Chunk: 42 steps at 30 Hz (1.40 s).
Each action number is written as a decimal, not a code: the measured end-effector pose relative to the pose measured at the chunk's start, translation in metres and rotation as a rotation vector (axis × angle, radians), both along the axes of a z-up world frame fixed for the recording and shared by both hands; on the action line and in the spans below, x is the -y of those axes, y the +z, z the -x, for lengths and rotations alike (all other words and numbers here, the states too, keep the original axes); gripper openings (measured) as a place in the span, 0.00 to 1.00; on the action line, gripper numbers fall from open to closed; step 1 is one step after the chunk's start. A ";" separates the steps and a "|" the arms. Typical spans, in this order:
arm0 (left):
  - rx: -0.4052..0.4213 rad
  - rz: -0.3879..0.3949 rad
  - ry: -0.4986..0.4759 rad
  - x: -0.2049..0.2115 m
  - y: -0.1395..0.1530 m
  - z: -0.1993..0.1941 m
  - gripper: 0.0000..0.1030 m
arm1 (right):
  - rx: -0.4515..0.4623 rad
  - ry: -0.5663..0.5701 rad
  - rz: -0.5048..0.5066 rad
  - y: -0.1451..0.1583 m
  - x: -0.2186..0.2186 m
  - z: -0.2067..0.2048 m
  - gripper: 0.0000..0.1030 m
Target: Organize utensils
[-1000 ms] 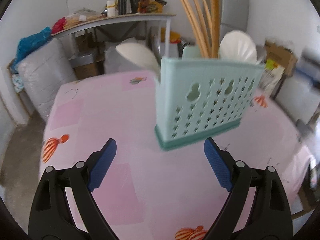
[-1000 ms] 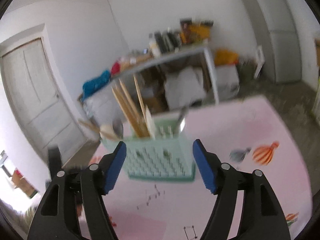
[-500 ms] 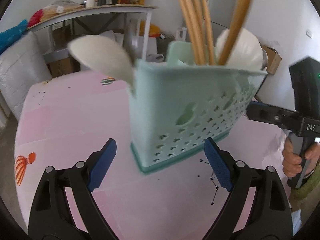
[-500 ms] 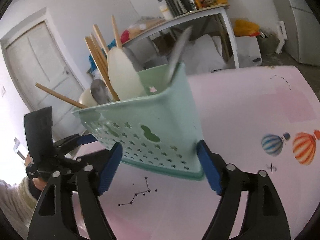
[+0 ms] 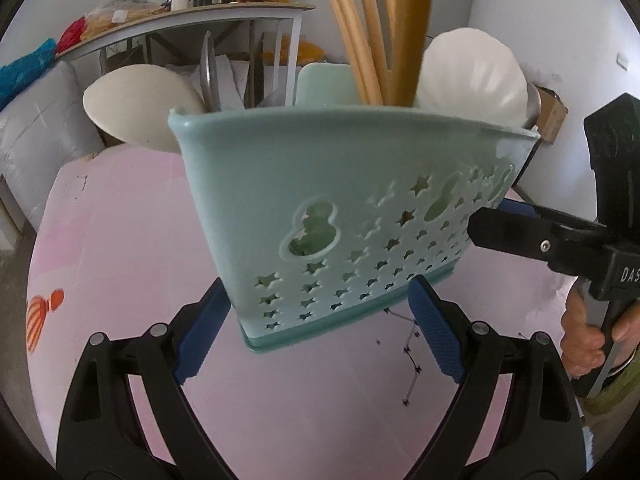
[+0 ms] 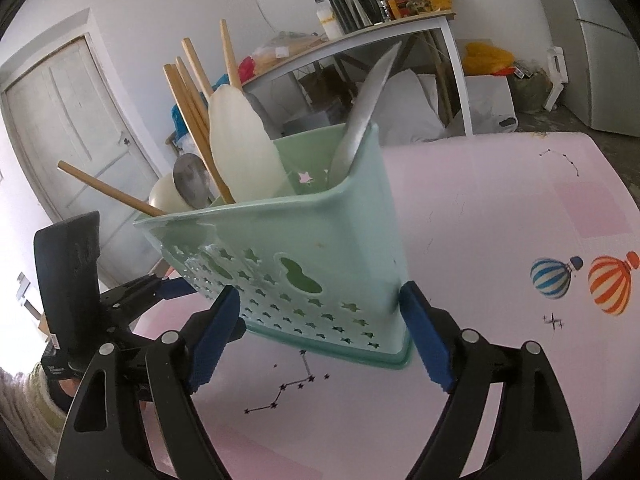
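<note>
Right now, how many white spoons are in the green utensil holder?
2 for sure. One ridged white spoon stands beside the chopsticks at one end of the holder; another white spoon leans out over the other end. More may be hidden inside.

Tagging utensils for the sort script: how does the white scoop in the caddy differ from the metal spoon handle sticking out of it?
The white scoop is broad, matte and pale, bowl end up; the metal handle is narrow, shiny grey, and its bowl is hidden inside. The scoop stands among the wooden sticks at one end; the handle leans alone at the other end. Both rise above the rim of the green caddy.
</note>
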<state>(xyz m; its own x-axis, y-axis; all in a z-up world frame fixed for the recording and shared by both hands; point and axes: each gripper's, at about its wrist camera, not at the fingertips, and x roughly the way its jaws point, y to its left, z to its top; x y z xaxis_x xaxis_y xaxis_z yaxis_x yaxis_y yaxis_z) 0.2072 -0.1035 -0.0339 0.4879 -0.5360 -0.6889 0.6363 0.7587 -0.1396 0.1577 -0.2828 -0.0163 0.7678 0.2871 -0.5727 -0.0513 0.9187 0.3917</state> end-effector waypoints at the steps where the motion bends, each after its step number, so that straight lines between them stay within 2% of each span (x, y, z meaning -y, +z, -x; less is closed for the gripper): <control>1: -0.004 0.003 0.003 -0.003 0.000 0.003 0.83 | -0.004 -0.002 0.001 0.001 -0.003 0.004 0.78; 10: -0.014 0.003 0.004 -0.019 0.005 0.012 0.83 | -0.009 -0.016 0.061 0.004 -0.027 0.028 0.78; 15: -0.009 -0.019 0.023 -0.015 0.007 0.017 0.83 | -0.023 -0.030 0.037 0.006 -0.025 0.027 0.78; 20: 0.081 -0.029 0.105 -0.030 0.022 0.045 0.84 | -0.029 -0.095 0.032 0.012 -0.034 0.061 0.78; 22: 0.107 -0.026 0.129 -0.036 0.025 0.058 0.88 | -0.045 -0.135 0.038 0.012 -0.040 0.080 0.78; 24: 0.144 -0.025 0.178 -0.044 0.029 0.072 0.90 | -0.062 -0.183 0.058 0.010 -0.046 0.095 0.81; 30: 0.167 -0.073 0.214 -0.050 0.031 0.096 0.92 | -0.118 -0.352 0.197 0.008 -0.066 0.124 0.90; 42: 0.217 -0.132 0.368 -0.067 0.042 0.116 0.92 | -0.127 -0.410 0.380 0.014 -0.092 0.116 0.94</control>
<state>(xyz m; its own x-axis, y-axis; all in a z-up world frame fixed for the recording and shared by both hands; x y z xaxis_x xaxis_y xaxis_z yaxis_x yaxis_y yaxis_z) 0.0917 -0.0366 0.0076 0.7704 -0.2137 -0.6006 0.3241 0.9426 0.0804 0.0416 -0.1903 -0.0022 0.6915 -0.2639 -0.6725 0.3651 0.9309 0.0102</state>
